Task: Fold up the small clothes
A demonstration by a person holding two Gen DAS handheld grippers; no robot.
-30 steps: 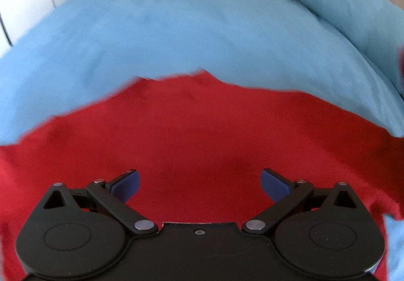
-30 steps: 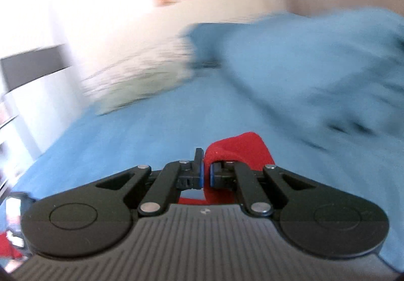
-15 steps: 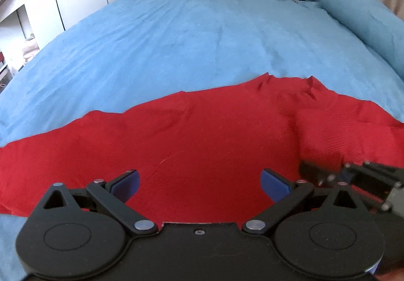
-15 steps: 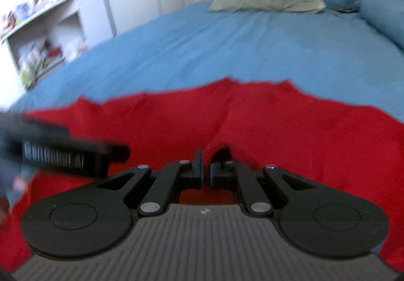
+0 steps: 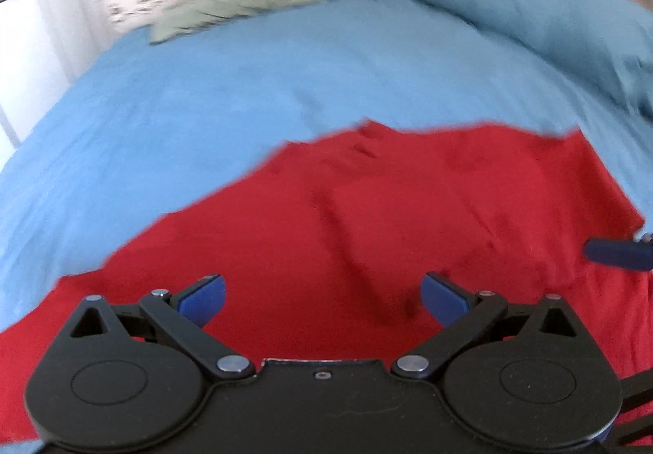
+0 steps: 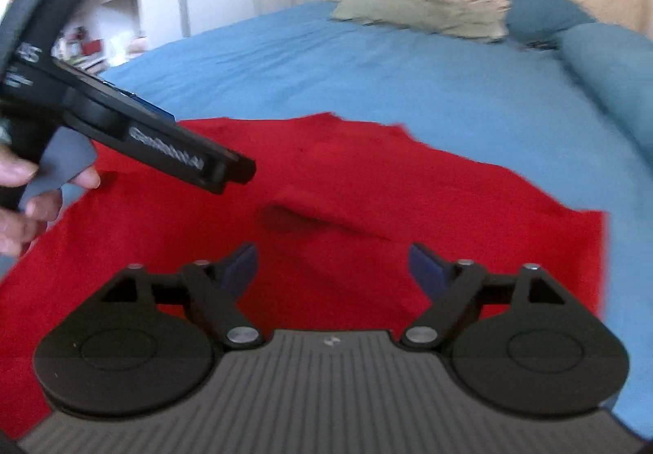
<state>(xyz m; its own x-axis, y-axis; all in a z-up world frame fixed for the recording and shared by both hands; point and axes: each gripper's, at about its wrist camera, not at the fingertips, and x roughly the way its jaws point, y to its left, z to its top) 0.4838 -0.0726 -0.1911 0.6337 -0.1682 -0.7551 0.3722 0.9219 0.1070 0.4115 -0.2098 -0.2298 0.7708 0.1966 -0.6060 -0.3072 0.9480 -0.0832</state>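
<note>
Red garment [image 6: 367,209] beside left tool's [image 6: 228,172] blurred, unreadable lettering

The red garment [image 5: 367,233] runs off the left wrist view at five and seven o'clock, its near part hidden behind the left gripper [image 5: 322,299]. At three o'clock only a blue fingertip of the right gripper [image 5: 616,254] shows. The pillows [image 5: 245,1] at twelve o'clock are smeared by blur.

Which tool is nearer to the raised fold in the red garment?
Right. The right tool, open, hangs just before the raised fold; the left tool, also open, sits off to its side.
</note>
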